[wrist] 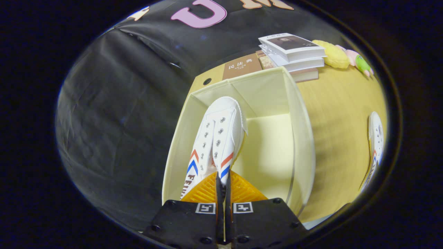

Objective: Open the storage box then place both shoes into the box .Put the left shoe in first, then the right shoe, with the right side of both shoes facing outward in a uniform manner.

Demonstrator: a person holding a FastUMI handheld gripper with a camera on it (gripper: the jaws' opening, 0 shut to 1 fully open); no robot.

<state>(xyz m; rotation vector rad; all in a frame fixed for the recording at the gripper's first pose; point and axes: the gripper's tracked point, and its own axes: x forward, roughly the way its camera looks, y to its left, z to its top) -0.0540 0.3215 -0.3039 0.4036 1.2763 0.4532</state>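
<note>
One white shoe (pixel 221 135), striped sides

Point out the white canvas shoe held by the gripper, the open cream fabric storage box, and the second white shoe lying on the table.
White canvas shoe (pixel 221 133): gripper view, laced upper.
Cream fabric storage box (pixel 301 138): gripper view, side wall.
Second white shoe (pixel 376 138): gripper view, upper.

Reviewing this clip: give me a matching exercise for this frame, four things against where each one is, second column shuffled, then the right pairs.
Things:
1. held shoe
2. second shoe
3. stack of books
4. gripper

Places or states:
A. lying on the wooden table, outside the storage box
B. on the table beyond the box
C. fingers shut on the rear edge of a shoe
D. toe pointing down into the open box, along its left wall

Pairs: 1-D, 2-A, 3-B, 4-C
</note>
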